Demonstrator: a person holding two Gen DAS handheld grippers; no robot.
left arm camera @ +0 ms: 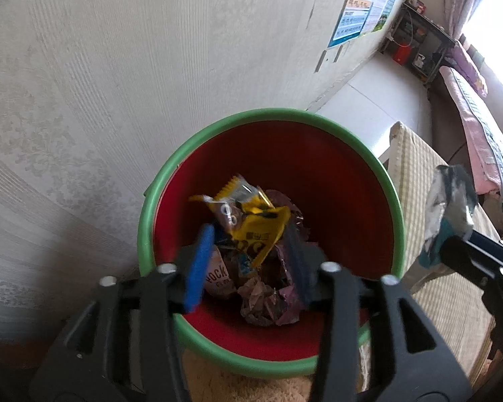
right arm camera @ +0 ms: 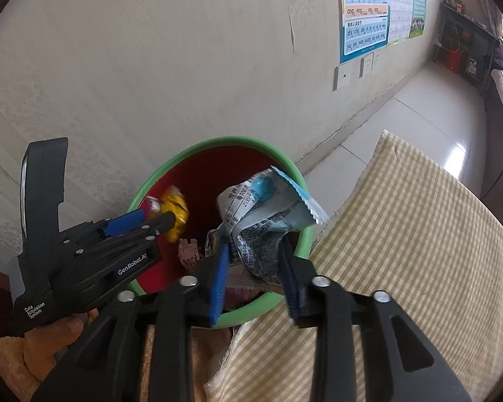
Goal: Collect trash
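A red bin with a green rim stands against the wall, holding several wrappers, among them a crumpled purplish one. My left gripper hangs over the bin mouth with its blue pads apart. A yellow wrapper lies loose and blurred between the tips. From the right wrist view, the left gripper reaches over the bin rim with the yellow wrapper at its tip. My right gripper grips a crumpled blue and silver wrapper just over the bin's near edge.
A yellow checked cushion lies right of the bin. A person's hand holds the left gripper. Posters hang on the wall behind. Tiled floor leads to a dark shelf and a bed with a pink blanket.
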